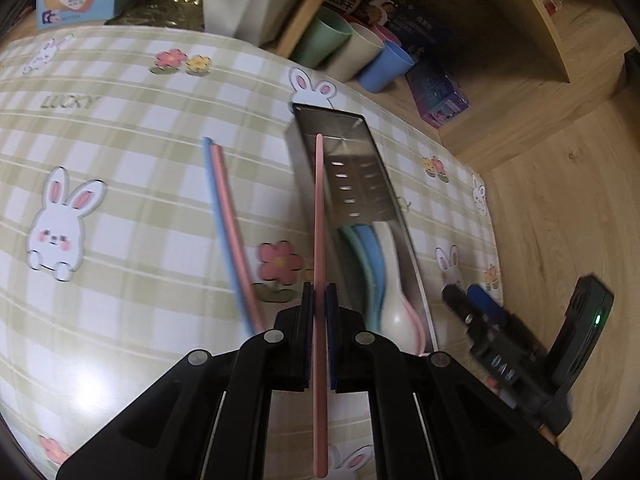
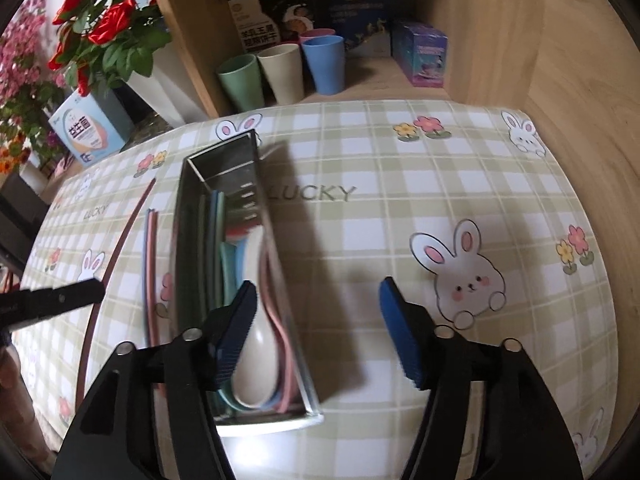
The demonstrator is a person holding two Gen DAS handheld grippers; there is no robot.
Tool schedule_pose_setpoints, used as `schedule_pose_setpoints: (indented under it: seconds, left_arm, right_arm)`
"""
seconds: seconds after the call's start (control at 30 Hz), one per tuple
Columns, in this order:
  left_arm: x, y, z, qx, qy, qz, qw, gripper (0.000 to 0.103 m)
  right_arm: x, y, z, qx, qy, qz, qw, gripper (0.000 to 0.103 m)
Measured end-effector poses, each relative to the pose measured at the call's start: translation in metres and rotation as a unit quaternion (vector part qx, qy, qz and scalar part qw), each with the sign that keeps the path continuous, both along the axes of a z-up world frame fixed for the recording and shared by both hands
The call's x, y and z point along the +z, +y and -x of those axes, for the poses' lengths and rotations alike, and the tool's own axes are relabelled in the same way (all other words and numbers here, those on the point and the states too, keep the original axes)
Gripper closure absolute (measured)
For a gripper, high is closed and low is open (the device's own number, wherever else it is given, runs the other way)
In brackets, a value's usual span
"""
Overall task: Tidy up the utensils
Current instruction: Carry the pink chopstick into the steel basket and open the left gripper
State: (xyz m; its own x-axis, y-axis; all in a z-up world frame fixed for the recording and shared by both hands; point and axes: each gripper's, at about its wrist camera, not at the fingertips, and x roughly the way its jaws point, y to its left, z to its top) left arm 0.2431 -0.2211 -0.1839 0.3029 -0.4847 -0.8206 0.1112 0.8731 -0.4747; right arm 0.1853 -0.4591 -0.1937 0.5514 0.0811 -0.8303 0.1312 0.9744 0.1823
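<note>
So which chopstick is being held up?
The pink chopstick pinched in the left gripper; the blue and pink pair lies on the tablecloth.

— How many chopsticks do you see?
— You have three: one pink chopstick (image 1: 319, 216) clamped in your left gripper (image 1: 319, 300), and a blue (image 1: 218, 216) and pink pair (image 1: 234, 232) on the cloth (image 1: 120, 160).
— Spoons?
— You can count about four stacked in the one metal tray (image 2: 182, 216): green (image 2: 227, 264), blue (image 2: 241, 256), white (image 2: 256, 352), pink (image 2: 276, 320).
— Cups?
— Four on the shelf: green (image 2: 242, 84), beige (image 2: 282, 74), blue (image 2: 324, 64), and a pink one (image 2: 316, 33) mostly hidden behind.
— Grippers?
— Two; your right gripper (image 2: 318, 332) gapes wide.
</note>
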Motion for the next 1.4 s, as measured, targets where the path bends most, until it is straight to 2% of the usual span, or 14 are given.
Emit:
schedule_pose_setpoints:
  seconds: [0.13,0.4,0.57,0.9,1.07,1.17,1.4]
  left_arm:
    - [-0.007,-0.018,-0.005,0.006,0.017,0.006,0.9998,0.097]
    - [-0.025,-0.030,-0.020,0.041,0.056,0.011,0.9976,0.097]
    - [-0.028,-0.036,-0.027,0.051,0.059,0.010,0.9969,0.097]
    - [-0.031,-0.053,-0.030,0.032,0.057,0.015,0.9977,0.097]
    - [-0.023,-0.051,-0.027,0.016,0.039,0.008,0.9991,0.097]
    - [-0.013,-0.041,-0.024,-0.004,0.011,-0.002,0.9999,0.097]
    - [-0.001,0.012,-0.021,-0.017,-0.064,-0.064,0.9957,0.096]
  right_arm:
    - [-0.005,-0.008,0.004,0.005,0.004,-0.011,1.000,0.030]
    - [-0.007,-0.017,0.005,0.002,0.000,-0.026,1.000,0.030]
    - [-0.010,-0.023,0.005,-0.001,0.001,-0.033,0.999,0.030]
    - [-0.015,-0.029,0.007,-0.011,0.005,-0.044,0.999,0.030]
    - [-0.010,-0.029,0.011,-0.019,-0.002,-0.044,0.999,0.030]
    - [-0.005,-0.029,0.014,-0.026,-0.011,-0.044,0.999,0.030]
    - [0.000,-0.017,0.022,-0.057,-0.034,-0.053,0.996,0.030]
